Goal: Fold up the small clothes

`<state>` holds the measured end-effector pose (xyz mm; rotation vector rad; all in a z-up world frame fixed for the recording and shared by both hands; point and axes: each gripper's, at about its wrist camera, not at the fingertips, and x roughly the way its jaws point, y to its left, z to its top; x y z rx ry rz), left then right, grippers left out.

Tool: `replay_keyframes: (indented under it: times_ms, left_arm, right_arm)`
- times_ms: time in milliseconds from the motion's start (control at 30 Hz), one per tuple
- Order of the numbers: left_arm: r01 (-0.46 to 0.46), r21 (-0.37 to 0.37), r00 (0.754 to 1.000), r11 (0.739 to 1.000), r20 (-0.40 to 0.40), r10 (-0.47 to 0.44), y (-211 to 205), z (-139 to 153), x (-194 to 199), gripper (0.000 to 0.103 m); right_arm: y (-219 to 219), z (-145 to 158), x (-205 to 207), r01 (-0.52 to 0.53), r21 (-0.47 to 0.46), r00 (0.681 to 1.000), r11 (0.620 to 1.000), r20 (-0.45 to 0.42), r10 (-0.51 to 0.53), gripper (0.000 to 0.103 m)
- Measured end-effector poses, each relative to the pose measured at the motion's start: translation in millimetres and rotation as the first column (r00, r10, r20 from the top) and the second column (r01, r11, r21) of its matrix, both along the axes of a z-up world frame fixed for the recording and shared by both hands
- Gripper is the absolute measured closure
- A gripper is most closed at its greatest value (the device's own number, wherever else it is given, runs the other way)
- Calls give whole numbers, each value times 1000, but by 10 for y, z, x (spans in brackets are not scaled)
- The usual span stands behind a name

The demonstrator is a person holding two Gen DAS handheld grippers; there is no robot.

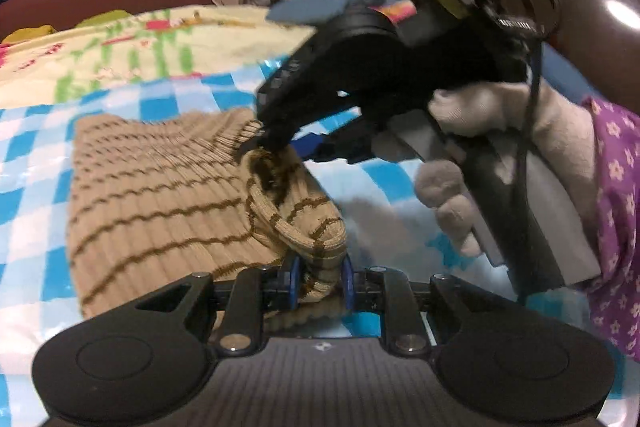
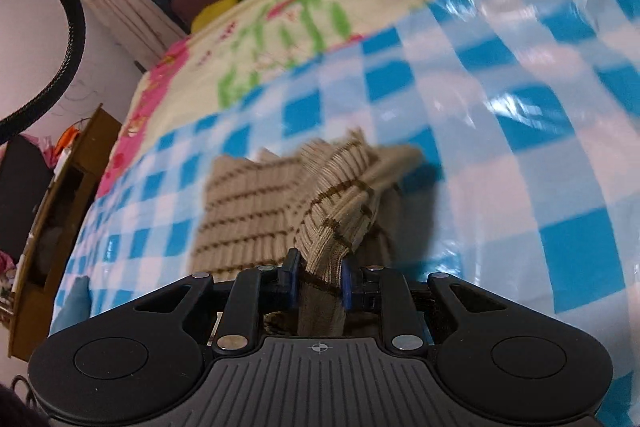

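- Two grippers both grip one garment, a tan ribbed knit top point(image 1: 160, 195) with thin brown stripes, most of which lies flat on the blue-and-white checked sheet point(image 1: 36, 155) covering the bed, ahead and to the left of the left jaws.
- Beyond that sheet lies a cream floral blanket point(image 1: 132, 43), well behind everything the jaws touch.
- Left gripper point(image 1: 319, 281): its jaws are clamped on a bunched, striped edge of the top at the near right corner.
- Right gripper point(image 2: 319, 283): its jaws are pinched on a thick roll of the same knit, which rises from them and drapes forward over the flat part.
- Doing the fold well, as I judge it: carry both held edges across together at the same height, keep the cloth lightly taut between them, and lay the edge down square to the stripes before letting go.
- Only the left wrist view shows the right gripper from outside, its tip at the cloth and a pale-gloved hand point(image 1: 496, 131) on the handle; only the right wrist view shows the far corner of the top and a wooden cabinet point(image 2: 60, 211) off to the left.
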<state>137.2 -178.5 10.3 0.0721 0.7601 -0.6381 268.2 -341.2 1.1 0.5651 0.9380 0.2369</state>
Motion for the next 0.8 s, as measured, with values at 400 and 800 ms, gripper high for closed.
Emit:
replay_keyframes:
  times_ms: [400, 800]
  left_arm:
    - [79, 16, 997, 997, -27, -79, 198, 67, -125, 69]
    - [-137, 9, 990, 991, 34, 137, 896, 272, 113, 65]
  right_arm:
    - [-136, 106, -301, 45, -140, 997, 989, 64, -36, 76]
    - [361, 57, -689, -106, -215, 987, 971, 97, 129, 84]
